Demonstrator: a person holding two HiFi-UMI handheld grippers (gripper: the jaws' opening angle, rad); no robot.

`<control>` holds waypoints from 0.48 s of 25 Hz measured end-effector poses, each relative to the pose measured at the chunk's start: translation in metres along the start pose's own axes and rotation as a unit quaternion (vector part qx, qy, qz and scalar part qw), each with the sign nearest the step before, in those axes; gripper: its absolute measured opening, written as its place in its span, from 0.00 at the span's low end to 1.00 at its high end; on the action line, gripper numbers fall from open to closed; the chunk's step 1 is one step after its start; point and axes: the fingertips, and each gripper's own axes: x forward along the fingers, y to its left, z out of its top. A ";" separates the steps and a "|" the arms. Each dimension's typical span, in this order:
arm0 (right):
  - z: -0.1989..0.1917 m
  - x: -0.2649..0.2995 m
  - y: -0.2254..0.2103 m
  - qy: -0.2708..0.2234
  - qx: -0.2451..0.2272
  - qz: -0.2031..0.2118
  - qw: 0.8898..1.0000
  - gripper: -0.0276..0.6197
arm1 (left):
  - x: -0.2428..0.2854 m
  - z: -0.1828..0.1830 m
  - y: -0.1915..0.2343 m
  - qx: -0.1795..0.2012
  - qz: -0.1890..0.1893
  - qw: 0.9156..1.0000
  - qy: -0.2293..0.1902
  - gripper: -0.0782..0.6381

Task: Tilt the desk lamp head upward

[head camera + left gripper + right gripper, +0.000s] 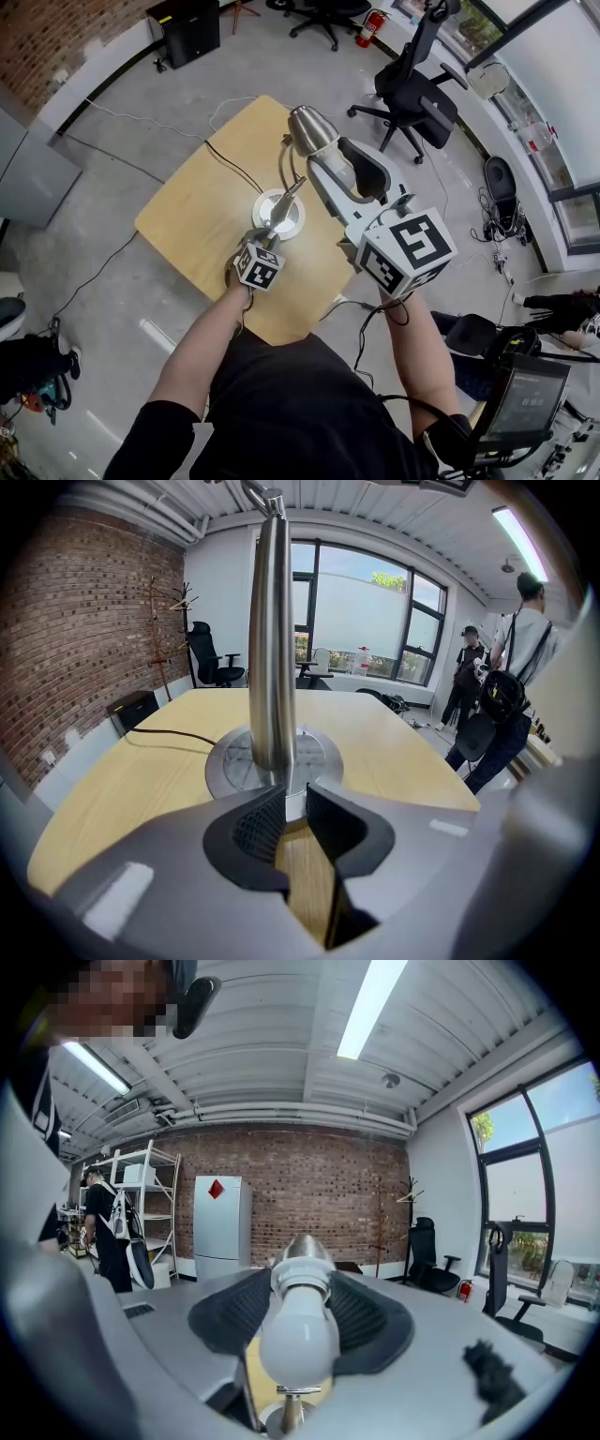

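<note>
A silver desk lamp stands on the wooden table [197,220]. Its round base [281,212] is near the table's middle, and its bell-shaped head [312,127] is raised toward the far edge. My left gripper [278,217] is shut on the foot of the lamp's stem [272,639], just above the base [234,761]; the left gripper [287,803] has a pad on each side of it. My right gripper [343,161] is shut on the lamp head [302,1252], its pads beside the socket. The white bulb [298,1330] points back at that gripper's camera.
The lamp's black cable [230,165] runs across the table to the far left. Office chairs [412,94], a fire extinguisher [368,26] and a black cabinet [187,28] stand on the floor beyond. People [520,667] stand by the windows.
</note>
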 end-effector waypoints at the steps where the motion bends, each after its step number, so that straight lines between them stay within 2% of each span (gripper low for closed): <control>1: 0.000 0.000 0.001 0.000 -0.002 0.000 1.000 0.36 | 0.000 0.000 0.000 0.000 0.000 1.000 0.000 0.22; 12: 0.000 0.005 0.002 -0.002 -0.009 0.006 1.000 0.36 | 0.001 -0.002 -0.002 0.003 0.000 1.000 -0.001 0.22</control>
